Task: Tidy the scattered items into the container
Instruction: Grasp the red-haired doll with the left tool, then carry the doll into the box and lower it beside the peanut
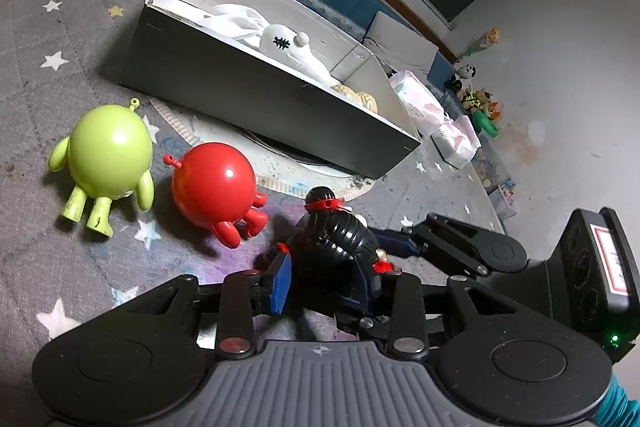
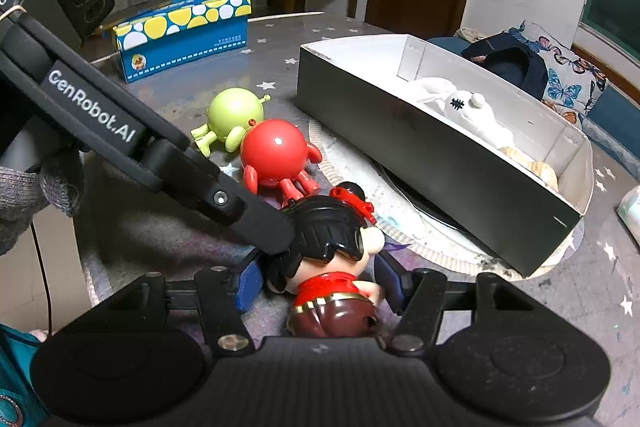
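A black-haired doll in a red dress (image 2: 332, 259) lies on the grey starred mat. Both grippers close around it: my left gripper (image 1: 326, 275) has its blue pads on either side of the doll (image 1: 340, 239), and my right gripper (image 2: 316, 279) flanks its body. The left gripper's arm (image 2: 160, 151) crosses the right wrist view and touches the doll's head. A red round toy (image 1: 214, 183) and a green round toy (image 1: 108, 155) lie to the left. The black-and-white box (image 1: 260, 95) stands behind, holding a white plush (image 1: 280, 43).
A blue and yellow tissue box (image 2: 180, 31) stands at the mat's far side. A round paper plate (image 2: 360, 171) lies under the box. Pink-white packets (image 1: 440, 123) and small plush toys (image 1: 476, 95) sit on the floor beyond. A butterfly cushion (image 2: 560, 79) is behind.
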`<state>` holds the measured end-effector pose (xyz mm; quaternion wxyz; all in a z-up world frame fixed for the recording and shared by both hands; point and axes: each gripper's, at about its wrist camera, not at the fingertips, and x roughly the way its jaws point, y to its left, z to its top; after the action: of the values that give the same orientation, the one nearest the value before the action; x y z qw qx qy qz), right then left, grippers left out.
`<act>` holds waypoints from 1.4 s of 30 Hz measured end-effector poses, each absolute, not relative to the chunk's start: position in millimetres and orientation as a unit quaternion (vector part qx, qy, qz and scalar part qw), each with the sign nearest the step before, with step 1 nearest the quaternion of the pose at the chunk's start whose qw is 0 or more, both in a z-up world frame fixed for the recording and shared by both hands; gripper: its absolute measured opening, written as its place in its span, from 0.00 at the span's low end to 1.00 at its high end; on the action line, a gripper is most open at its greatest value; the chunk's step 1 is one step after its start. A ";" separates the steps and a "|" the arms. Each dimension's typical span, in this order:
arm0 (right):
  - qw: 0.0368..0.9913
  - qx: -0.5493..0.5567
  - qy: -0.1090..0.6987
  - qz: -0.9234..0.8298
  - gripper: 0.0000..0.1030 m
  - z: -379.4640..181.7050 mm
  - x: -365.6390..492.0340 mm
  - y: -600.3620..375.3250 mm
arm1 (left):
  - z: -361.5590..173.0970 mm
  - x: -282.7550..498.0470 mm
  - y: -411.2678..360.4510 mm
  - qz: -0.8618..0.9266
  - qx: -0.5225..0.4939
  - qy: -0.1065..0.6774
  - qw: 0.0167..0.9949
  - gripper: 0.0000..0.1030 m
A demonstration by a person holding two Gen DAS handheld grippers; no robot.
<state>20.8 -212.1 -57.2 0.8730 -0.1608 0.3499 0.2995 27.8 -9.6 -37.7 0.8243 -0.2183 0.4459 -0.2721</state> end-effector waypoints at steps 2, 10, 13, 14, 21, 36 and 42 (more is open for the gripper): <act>0.875 -0.148 0.350 0.300 0.53 -55.6 18.4 -213.5 | -36.3 27.6 -10.5 -0.274 -0.219 0.444 0.824 0.36; 0.892 -0.126 0.333 0.278 0.52 -45.4 8.6 -220.5 | -23.0 28.0 -16.3 -0.288 -0.220 0.426 0.829 0.35; 0.902 -0.118 0.319 0.268 0.52 -32.3 7.2 -224.3 | -9.1 29.7 -19.4 -0.299 -0.217 0.406 0.836 0.35; 0.906 -0.115 0.310 0.263 0.52 -25.9 8.2 -226.0 | -3.1 31.5 -21.1 -0.302 -0.215 0.398 0.839 0.35; 0.935 -0.087 0.262 0.224 0.52 12.2 37.9 -236.0 | 42.1 69.3 -36.2 -0.310 -0.190 0.345 0.865 0.36; 0.945 -0.038 0.281 0.164 0.53 5.6 159.0 -239.8 | 33.9 187.3 -45.3 -0.296 -0.187 0.345 0.871 0.37; 0.939 -0.026 0.309 0.148 0.53 -9.0 187.0 -238.0 | 18.2 212.1 -45.9 -0.292 -0.183 0.357 0.868 0.37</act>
<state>187.0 -238.0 -9.0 0.9392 -0.0259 0.3091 0.1475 212.1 -45.9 18.2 0.8679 -0.1831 0.3574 -0.2925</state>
